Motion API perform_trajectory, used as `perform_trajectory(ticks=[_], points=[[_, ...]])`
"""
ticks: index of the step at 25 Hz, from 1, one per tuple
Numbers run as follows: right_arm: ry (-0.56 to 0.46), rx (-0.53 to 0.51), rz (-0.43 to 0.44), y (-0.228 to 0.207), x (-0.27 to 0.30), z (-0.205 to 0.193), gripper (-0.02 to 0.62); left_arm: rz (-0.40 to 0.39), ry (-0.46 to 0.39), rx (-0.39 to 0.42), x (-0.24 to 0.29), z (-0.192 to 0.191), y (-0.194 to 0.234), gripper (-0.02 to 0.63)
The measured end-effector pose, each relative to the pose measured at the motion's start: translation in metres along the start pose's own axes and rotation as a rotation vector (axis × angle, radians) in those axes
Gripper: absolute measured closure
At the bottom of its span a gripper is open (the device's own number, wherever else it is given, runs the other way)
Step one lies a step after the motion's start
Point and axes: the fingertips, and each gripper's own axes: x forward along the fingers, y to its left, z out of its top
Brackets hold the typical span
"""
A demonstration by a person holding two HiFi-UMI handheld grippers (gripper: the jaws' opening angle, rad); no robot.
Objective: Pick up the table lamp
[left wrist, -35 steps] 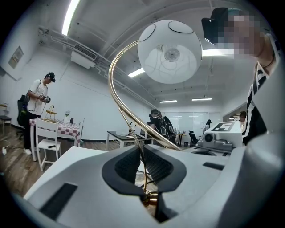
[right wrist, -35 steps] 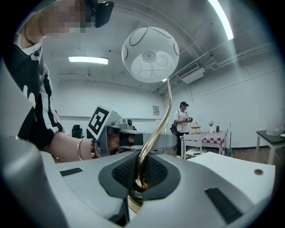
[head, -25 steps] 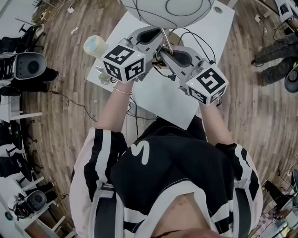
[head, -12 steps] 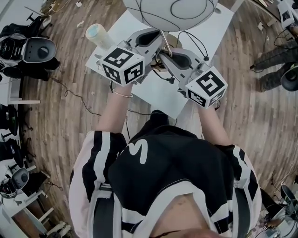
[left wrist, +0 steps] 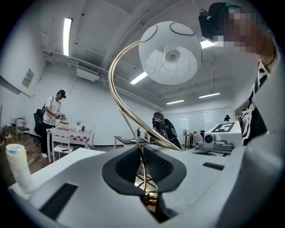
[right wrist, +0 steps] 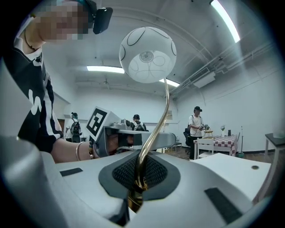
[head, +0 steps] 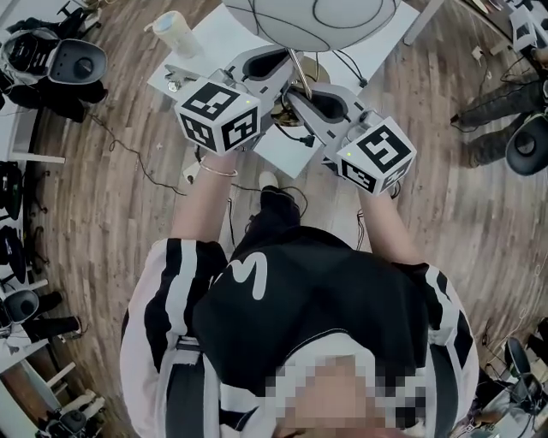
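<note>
**Two grippers, one lamp**

The left gripper (left wrist: 149,197) and right gripper (right wrist: 133,190) are each clamped tight on the brass stem (right wrist: 167,95), low down, with their tips converging side by side. The single table lamp (head: 312,21) rises between them, its one white globe overhead. Below are one white table (head: 214,43) and one pale cup (head: 175,32) on it.

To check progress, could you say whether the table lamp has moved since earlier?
Yes; the table lamp shifted toward the near edge of the white table.
</note>
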Motion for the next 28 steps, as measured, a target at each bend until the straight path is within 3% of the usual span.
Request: perform_trajectory(ticks=[15, 28], points=[[-0.014, -0.015, 0.084, 0.089, -0.098, 0.011, 0.578, 0.092, -0.025, -0.012, -0.046, 0.003, -0.121, 0.584], [-0.039, -0.029, 0.108, 0.122, -0.118, 0.031, 0.578, 0.125, -0.051, -0.004, -0.071, 0.021, -0.153, 0.586]])
